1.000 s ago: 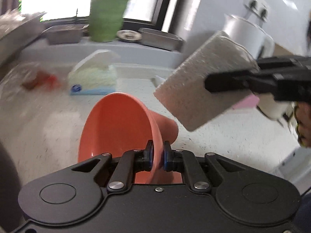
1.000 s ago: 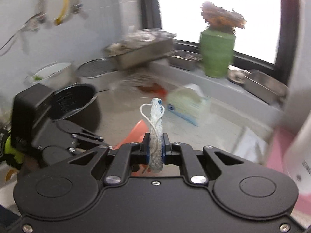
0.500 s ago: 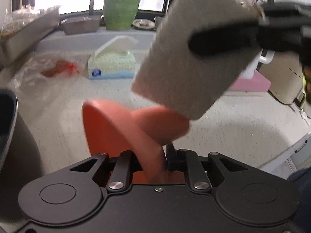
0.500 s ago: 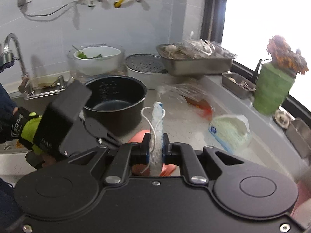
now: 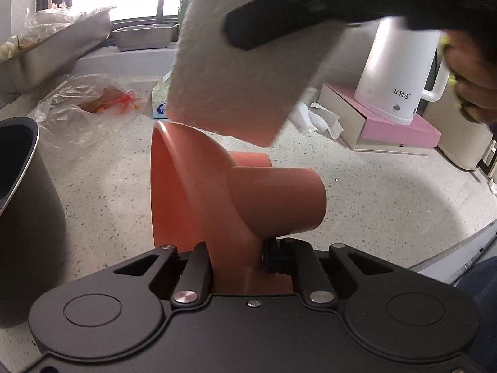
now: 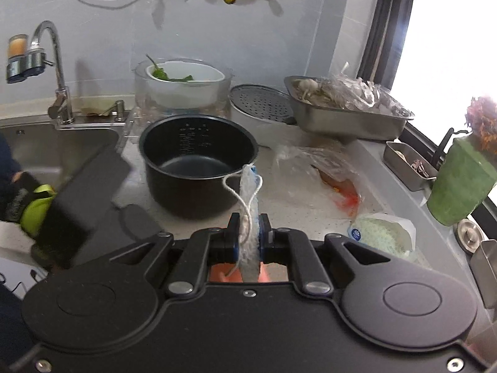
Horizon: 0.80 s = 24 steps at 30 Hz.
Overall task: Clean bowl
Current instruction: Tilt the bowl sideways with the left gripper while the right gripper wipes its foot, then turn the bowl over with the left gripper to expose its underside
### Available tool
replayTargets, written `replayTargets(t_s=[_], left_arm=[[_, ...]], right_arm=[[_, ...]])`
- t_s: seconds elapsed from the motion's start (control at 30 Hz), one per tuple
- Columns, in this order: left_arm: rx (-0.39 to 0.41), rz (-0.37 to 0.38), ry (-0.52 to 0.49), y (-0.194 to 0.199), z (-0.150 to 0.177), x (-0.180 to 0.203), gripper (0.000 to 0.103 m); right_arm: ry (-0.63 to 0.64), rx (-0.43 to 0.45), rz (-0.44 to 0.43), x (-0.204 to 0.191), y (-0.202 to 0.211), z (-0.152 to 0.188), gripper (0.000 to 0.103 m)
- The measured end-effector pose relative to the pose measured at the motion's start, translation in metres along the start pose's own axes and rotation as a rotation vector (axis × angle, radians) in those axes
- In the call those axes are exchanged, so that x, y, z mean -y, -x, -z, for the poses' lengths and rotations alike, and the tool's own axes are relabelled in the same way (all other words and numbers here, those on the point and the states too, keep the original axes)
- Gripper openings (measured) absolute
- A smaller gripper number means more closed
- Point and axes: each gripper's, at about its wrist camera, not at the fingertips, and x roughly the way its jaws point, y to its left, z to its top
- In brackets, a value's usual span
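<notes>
A: Bowl (image 5: 198, 192) is clamped by its wall in the left gripper (image 5: 237, 258), held on edge above the counter (image 5: 388, 192), foot pointing right, mouth facing left.

B: And the right gripper (image 6: 248, 242)?

A: Clenched on the sponge (image 6: 250, 217), which hangs just above and ahead of the left gripper, its lower edge close to the rim. I can't tell if they touch.

B: What could go wrong?

A: The grip on the bowl is a thin pinch on a smooth wall. I'd judge a hard push from the sponge could twist it in the jaws, or slip it out onto the counter.

B: Anything nearby?

A: A pot (image 6: 198, 168) sits just left of the left gripper; a wide sweep could knock it.
</notes>
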Motion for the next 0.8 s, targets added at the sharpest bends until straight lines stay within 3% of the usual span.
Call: replayTargets(t_s=[0.27, 0.53, 0.67, 0.8], left_arm=[[0.016, -0.002, 0.01, 0.006, -0.001, 0.001, 0.011], [0.04, 0.065, -0.008, 0.019, -0.016, 0.006, 0.011], [0.064, 0.115, -0.043, 0.028, -0.031, 0.01, 0.011], [0.128, 0.207, -0.011, 0.046, -0.053, 0.006, 0.01]], right_arm=[[-0.083, 0.011, -0.047, 0.035, -0.028, 0.027, 0.012], [-0.219, 0.058, -0.161, 0.062, -0.025, 0.061, 0.013], [-0.331, 0.074, -0.188, 0.087, -0.016, 0.074, 0.013], [-0.442, 0.115, -0.237, 0.11, 0.002, 0.084, 0.013]])
